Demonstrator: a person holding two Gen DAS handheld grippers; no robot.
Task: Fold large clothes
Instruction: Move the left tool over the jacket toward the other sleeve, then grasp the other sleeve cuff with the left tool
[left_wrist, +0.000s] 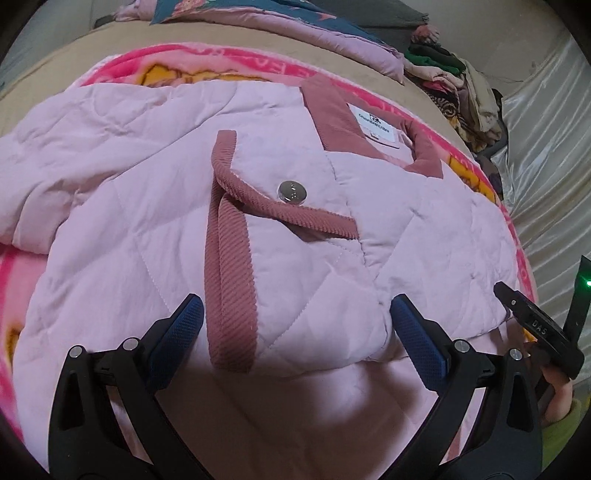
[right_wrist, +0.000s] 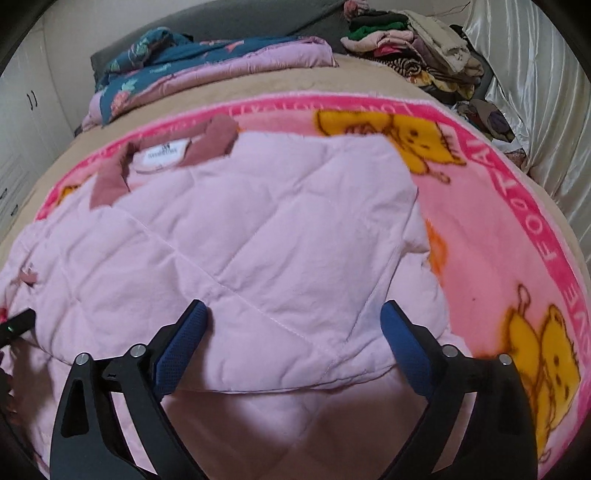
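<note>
Left wrist view: we see the cartoon blanket (left_wrist: 236, 70) across the frame; pink quilted jacket (left_wrist: 129, 192) mid-frame on it; left gripper (left_wrist: 295, 325) at bottom, released, over the hem; right wrist view: right gripper (right_wrist: 293, 325) spread wide, nothing gripped.

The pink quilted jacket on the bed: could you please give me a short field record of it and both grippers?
garment: pink quilted jacket, partly folded, collar far side
trim: dusty-rose corduroy strip
fastener: round silver snap button
under it: pink cartoon-bear fleece blanket
left gripper: open, above jacket
right gripper: open, above jacket
</note>
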